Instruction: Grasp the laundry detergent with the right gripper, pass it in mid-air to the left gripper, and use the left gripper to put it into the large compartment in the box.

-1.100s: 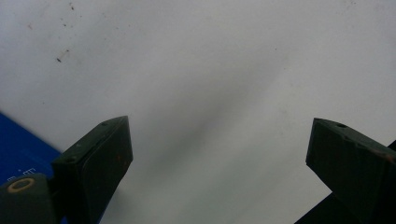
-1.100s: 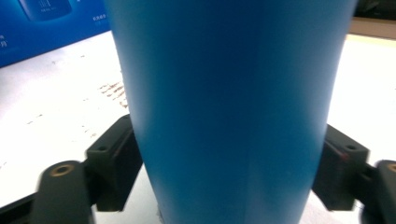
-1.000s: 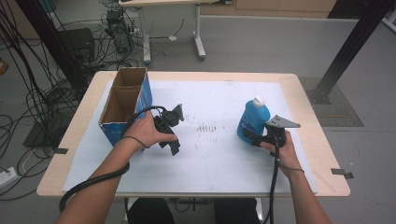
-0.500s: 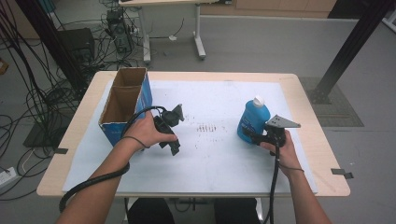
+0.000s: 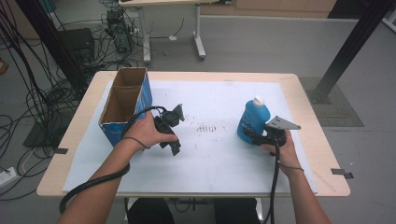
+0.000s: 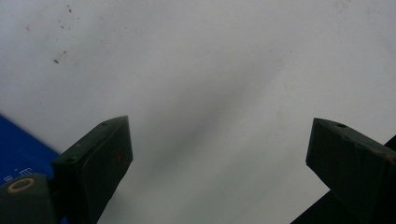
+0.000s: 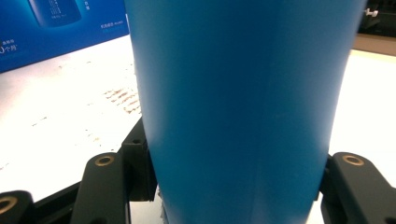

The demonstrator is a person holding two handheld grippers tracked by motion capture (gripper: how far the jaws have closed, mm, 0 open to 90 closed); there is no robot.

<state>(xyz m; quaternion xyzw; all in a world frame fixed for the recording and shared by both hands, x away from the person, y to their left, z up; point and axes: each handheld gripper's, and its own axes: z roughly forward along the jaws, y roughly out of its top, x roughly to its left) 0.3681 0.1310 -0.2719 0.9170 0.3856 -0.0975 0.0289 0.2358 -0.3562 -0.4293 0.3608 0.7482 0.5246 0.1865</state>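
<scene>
**Bottle gripped, not yet lifted**

While standing upright at the right of the surface [image 5: 210, 154], blue bottle [image 5: 252, 120] now clamped in right claw [image 5: 250, 136], just closed. Left claw [image 5: 175, 114] open, idle near cardboard box [image 5: 122, 105]. Lifting and placing left.

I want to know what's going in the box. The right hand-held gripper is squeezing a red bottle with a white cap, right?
Not quite: the bottle is blue, not red, as the high view shows. The rest holds: the right hand-held gripper is squeezing it, and it has a white cap. The right gripper view also shows the blue bottle pressed between the jaws.
</scene>
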